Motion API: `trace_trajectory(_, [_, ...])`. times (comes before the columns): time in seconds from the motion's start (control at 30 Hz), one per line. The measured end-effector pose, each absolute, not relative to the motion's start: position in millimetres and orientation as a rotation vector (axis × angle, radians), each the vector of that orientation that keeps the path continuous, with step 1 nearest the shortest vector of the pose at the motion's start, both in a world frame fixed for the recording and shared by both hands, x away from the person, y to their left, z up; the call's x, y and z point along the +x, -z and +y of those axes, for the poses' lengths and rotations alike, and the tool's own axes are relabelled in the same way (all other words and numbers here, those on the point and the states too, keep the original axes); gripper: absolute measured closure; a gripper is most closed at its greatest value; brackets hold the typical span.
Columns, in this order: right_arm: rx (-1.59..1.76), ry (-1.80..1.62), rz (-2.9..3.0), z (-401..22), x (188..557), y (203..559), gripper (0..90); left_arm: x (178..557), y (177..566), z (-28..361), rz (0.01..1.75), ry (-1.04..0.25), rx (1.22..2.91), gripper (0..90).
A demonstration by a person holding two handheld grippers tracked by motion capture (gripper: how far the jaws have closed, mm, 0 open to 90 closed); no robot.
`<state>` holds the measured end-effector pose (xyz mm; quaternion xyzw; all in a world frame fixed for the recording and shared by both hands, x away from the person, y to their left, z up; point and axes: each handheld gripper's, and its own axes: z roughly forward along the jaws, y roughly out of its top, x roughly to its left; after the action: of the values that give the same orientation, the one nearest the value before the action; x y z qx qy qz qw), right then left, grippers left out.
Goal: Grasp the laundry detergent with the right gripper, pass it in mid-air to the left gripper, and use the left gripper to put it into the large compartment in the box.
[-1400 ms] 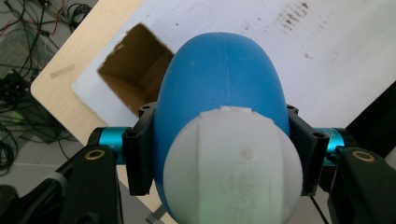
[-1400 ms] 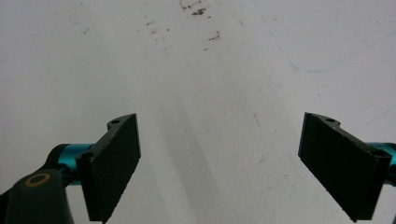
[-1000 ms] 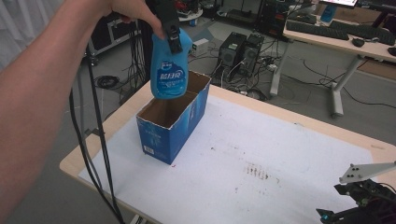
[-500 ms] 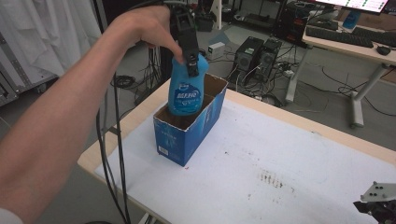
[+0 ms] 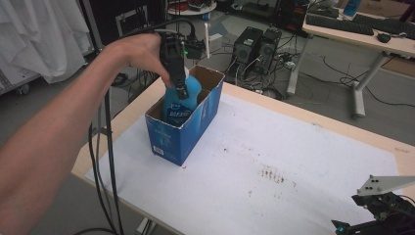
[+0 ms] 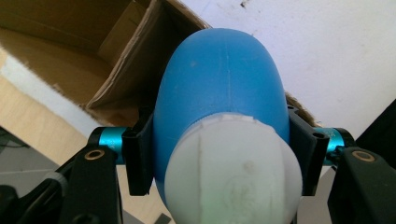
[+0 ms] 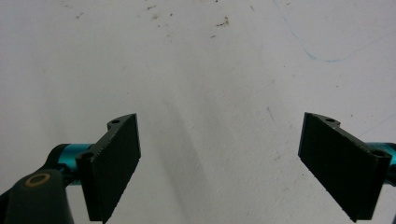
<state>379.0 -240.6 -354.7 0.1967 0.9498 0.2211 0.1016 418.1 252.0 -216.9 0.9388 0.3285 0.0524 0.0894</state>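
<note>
- Your left gripper (image 5: 182,90) is clenched on a blue plastic bottle (image 5: 180,100), gripping it at the neck just under its white cap (image 6: 233,172); in the left gripper view the two black pads press on either side of the bottle's shoulder.
- The bottle stands upright with its lower part down inside the open blue cardboard box (image 5: 188,129), at the end of the box farther from you; its shoulder and the top of its label rise above the rim.
- The box stands on the white sheet (image 5: 274,161) that covers the worktop (image 5: 132,110), near the worktop's far left corner and close to its left edge, with its long side running towards the far edge.
- Your left hand (image 5: 142,51) is above the box, and the gripper points straight down into it, with its black cables hanging over the left edge of the worktop.
- Your right gripper (image 5: 377,215) is at the near right corner of the worktop, well apart from the box.
- In the right gripper view its jaws stand wide apart and released, with nothing between them; bare white sheet with a few dark specks lies under them.
</note>
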Motion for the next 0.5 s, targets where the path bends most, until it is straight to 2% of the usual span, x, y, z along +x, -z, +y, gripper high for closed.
trace_trajectory(0.5, [0.598, -0.647, 2.807, -243.5, 380.4, 364.4, 12.5, 419.4, 255.3, 256.6, 0.736, -0.136, 2.896, 37.9])
